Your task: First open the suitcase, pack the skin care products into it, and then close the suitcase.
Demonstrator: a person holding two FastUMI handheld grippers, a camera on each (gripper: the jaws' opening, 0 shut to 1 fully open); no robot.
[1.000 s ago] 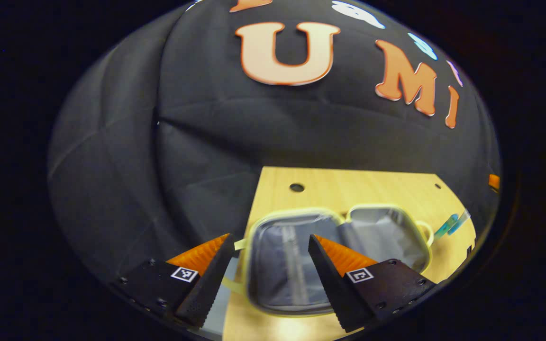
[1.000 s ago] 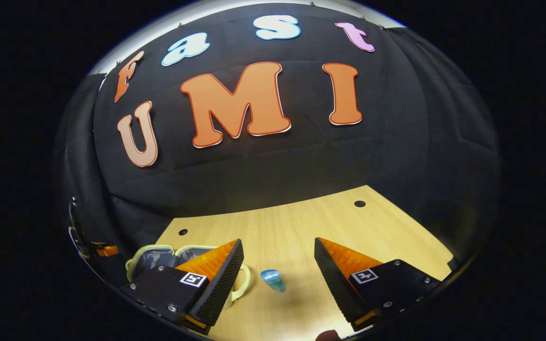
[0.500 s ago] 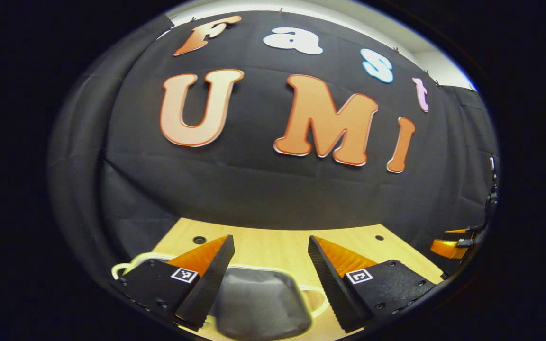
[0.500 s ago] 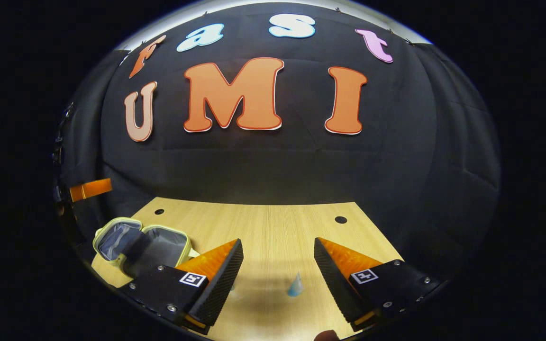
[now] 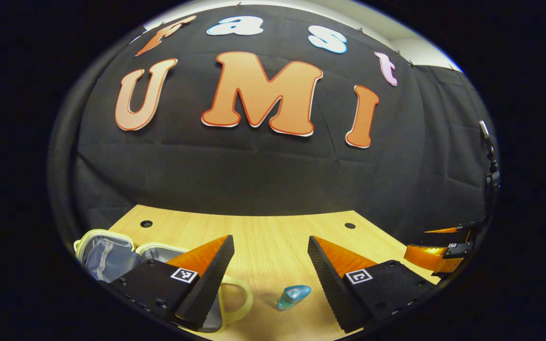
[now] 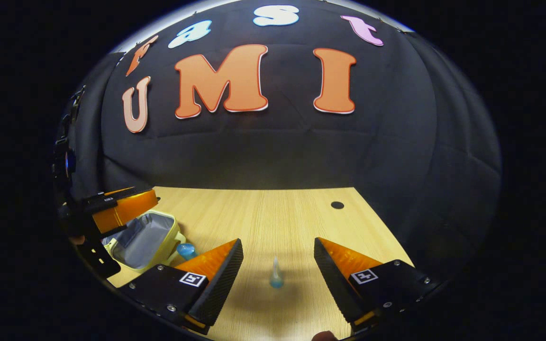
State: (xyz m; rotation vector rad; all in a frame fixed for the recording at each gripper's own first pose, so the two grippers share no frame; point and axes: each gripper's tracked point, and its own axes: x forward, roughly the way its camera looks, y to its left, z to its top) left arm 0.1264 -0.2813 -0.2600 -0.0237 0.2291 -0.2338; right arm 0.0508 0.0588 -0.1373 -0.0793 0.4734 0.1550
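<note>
Wooden table (image 6: 273, 213) under both wide-open, empty hand-held grippers, left (image 5: 269, 270) and right (image 6: 277, 272), blue tube (image 6: 276, 274) between right's fingers

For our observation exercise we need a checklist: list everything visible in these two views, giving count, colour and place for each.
table: one, light wood, fills the lower part of both views
holes: two, dark, near the table's far edge
suitcase: one, pale yellow rim with grey lining, lying open on the table's left
skin care tubes: two, blue, one on the table ahead of the right hand-held gripper, the other beside the suitcase
booth wall: one, black cloth, behind the table
left hand-held gripper: one, open, empty, next to the suitcase
right hand-held gripper: one, open, empty, over the table
</note>
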